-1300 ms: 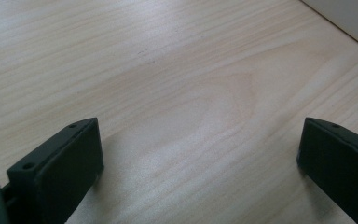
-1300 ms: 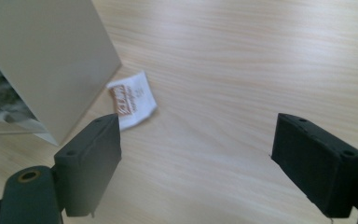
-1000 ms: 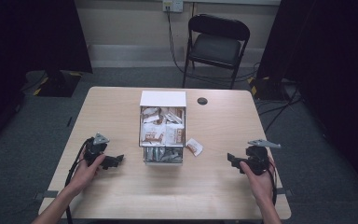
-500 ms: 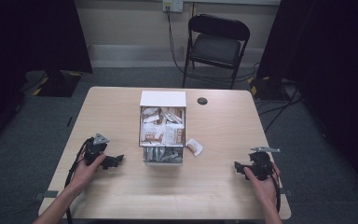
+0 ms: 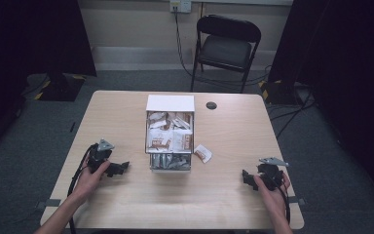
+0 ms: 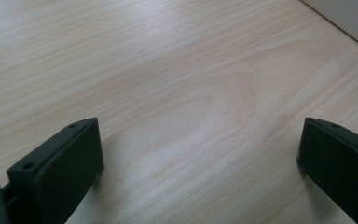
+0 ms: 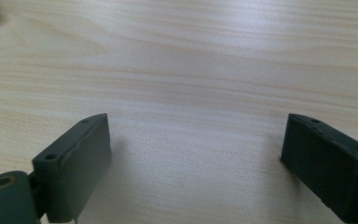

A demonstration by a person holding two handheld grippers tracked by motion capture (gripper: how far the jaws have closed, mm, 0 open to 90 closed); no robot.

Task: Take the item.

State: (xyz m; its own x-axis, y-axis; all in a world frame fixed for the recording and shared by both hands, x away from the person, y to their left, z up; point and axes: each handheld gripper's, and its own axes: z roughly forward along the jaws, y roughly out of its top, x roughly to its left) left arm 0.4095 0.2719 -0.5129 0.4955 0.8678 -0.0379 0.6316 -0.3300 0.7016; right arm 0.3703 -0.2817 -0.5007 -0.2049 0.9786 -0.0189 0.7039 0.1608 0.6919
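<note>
Here, near the counter's [image 5: 126, 204] front edge, the left hand-held gripper [image 5: 121, 167] and the right hand-held gripper [image 5: 246, 176] rest low, jaws spread wide with nothing between them; the right's have just been opening. Beyond, a loose packet [image 5: 203, 153] lies just beside the packet-filled box [image 5: 170, 131]. A careless reach could probably nudge that packet away or tip the box. The gripper views give bare wood grain; the high view supplies box, packet and a chair [image 5: 227, 46] behind.

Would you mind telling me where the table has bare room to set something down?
Bare wood lies between the left gripper and the box, and between the loose packet and the right gripper. The box itself is crowded with packets.
</note>
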